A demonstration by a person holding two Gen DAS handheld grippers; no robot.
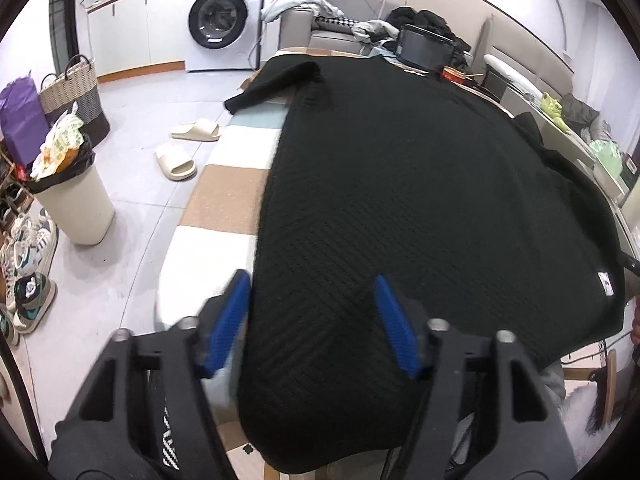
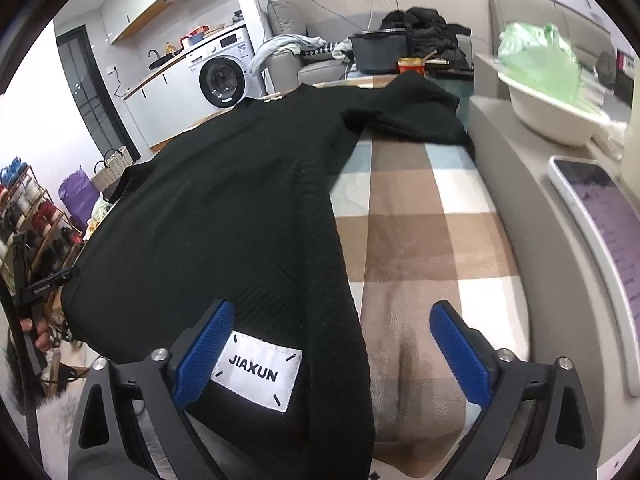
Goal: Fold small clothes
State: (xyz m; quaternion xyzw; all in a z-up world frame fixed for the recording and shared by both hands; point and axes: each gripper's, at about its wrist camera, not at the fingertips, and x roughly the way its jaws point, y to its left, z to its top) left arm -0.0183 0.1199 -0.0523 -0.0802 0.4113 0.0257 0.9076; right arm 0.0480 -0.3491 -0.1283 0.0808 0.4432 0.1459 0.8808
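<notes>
Black sweater (image 1: 400,200) hem between both jaws, seemingly ungripped, on checked blanket (image 2: 420,232)

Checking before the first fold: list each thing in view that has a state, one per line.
black sweater: spread flat on the checked blanket, hem at the near edge
left sleeve: folded in, cuff hanging over the edge
left tongs: open, astride the hem's left corner
right tongs: open wide, astride the corner with the white label
washing machine: door shut
bin: overfull
</notes>
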